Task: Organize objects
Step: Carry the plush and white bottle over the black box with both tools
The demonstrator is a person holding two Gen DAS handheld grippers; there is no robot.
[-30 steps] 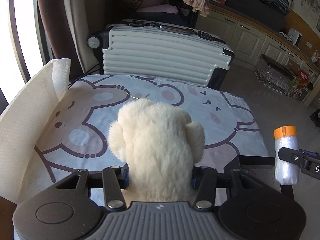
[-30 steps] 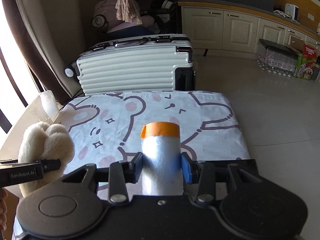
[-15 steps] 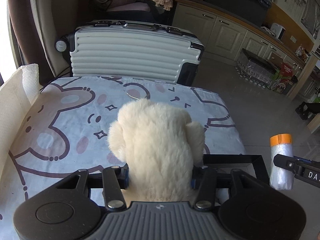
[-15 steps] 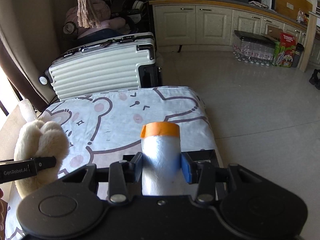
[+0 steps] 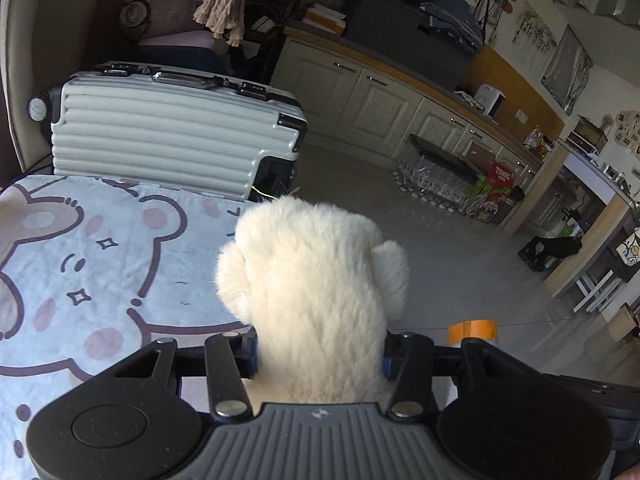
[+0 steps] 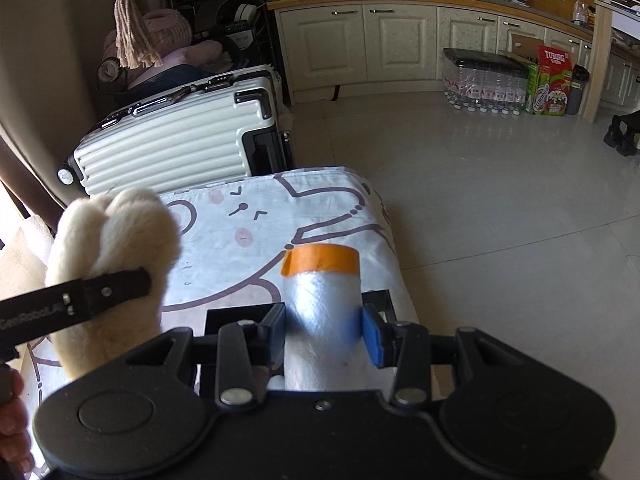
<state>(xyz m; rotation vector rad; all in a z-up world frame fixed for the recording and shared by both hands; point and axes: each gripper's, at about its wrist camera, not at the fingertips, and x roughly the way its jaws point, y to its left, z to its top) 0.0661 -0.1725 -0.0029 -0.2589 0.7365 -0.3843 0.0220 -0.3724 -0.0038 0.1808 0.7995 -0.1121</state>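
- You are carrying two things at once: your left tongs [image 5: 320, 360] are clamped on a cream plush toy [image 5: 316, 288], the pads pressing into its fur on both sides, and your right tongs [image 6: 325, 328] are gripping a white roll with an orange band [image 6: 322, 300] around its lower half.
- The plush toy is standing up straight ahead of the left tongs, hiding much of what lies beyond them; the roll is pointing straight out from the right tongs, with its orange end farthest from you.
- Below and ahead of both tongs, the table with the bear-print cloth [image 6: 248, 216] is lying bare, with a white suitcase [image 5: 160, 136] beyond its far edge and open floor [image 6: 500, 208] off to the right of the right tongs.
- I judge that you are moving both items toward wherever they belong, though I cannot tell the drop spot from here.
- Be keeping both grips firm; the fur is soft and could slip, and the roll's wrapping looks slick.
- The left tongs are showing at the left of the right tongs' view, close by, so be keeping the two apart as you are travelling.
- Be setting down one item at a time, lowering it until it is resting before you are releasing.
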